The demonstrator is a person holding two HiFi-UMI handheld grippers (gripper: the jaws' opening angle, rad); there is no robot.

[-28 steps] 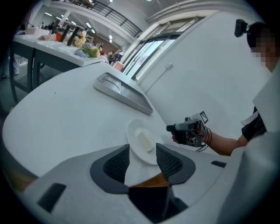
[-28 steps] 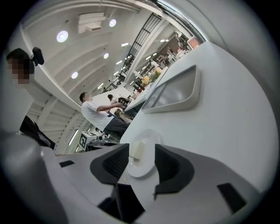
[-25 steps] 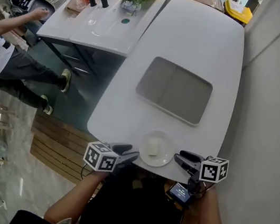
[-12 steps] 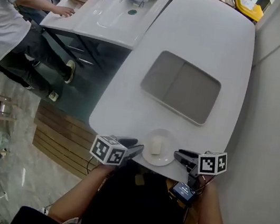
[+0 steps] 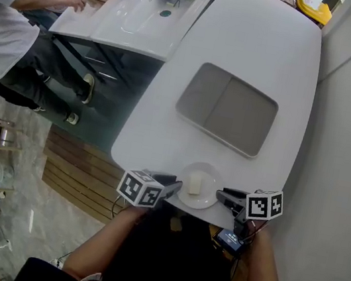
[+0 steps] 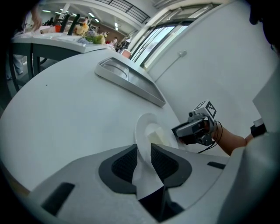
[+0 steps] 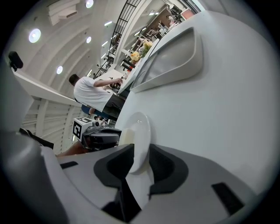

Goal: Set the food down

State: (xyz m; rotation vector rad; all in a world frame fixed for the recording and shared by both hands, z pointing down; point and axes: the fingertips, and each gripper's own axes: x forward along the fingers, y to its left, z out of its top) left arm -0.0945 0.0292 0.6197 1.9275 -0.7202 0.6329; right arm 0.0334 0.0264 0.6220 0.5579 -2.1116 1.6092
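A small white plate (image 5: 211, 176) sits at the near edge of the white table (image 5: 258, 50), with a pale block of food (image 5: 194, 185) on it. My left gripper (image 5: 174, 186) is at the plate's left rim and my right gripper (image 5: 221, 196) at its right rim. In the left gripper view the plate (image 6: 142, 127) and food (image 6: 157, 138) run into the closing jaws of the left gripper (image 6: 143, 159), pads against the rim. In the right gripper view the plate (image 7: 141, 135) stands between the closing jaws of the right gripper (image 7: 139, 164), which touch its rim; the food (image 7: 126, 136) lies beyond.
A grey rectangular inset tray (image 5: 227, 108) lies in the table's middle. A wall runs along the right. To the left, across a gap, a second white table (image 5: 137, 15) holds flowers and bottles, and a person in a white shirt (image 5: 8, 19) stands at it.
Both grippers have moved inward onto the plate's rims and their jaws have narrowed. The person at the far table has shifted.
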